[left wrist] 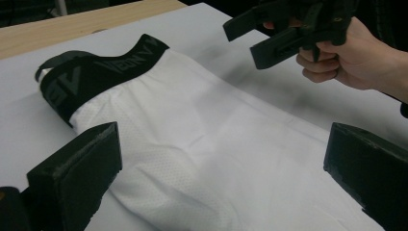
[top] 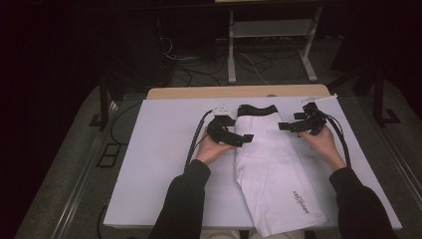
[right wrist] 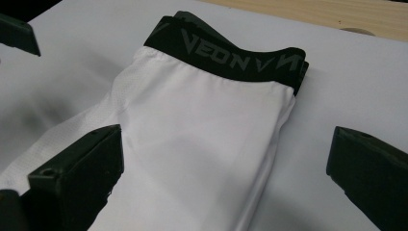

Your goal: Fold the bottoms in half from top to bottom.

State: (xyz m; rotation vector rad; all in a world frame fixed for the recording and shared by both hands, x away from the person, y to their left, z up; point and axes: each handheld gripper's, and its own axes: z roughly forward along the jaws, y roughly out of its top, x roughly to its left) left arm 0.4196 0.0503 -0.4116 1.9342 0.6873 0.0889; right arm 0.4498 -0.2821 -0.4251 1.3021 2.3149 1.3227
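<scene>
A dim room with cables and a metal stand on the floor lies behind a table covered by a white sheet, its wooden edge showing at the far side. On the sheet lies a pair of white leggings, folded lengthwise into one long strip, with the black waistband at the far end and the leg ends reaching over the near table edge by the person.

The left gripper hovers at the strip's left edge near the waistband, its jaws spread wide and empty; in the left gripper view the white fabric lies between and beyond them. The right gripper hangs just right of the strip, apart from it, also wide open and holding nothing.

Judging by this, the lengthwise fold looks done and the work stands at the start of the next fold. That move probably calls for each gripper to come down on its own side of the strip, pinch both layers together, then carry one end over the other without letting the slick fabric slide apart.
</scene>
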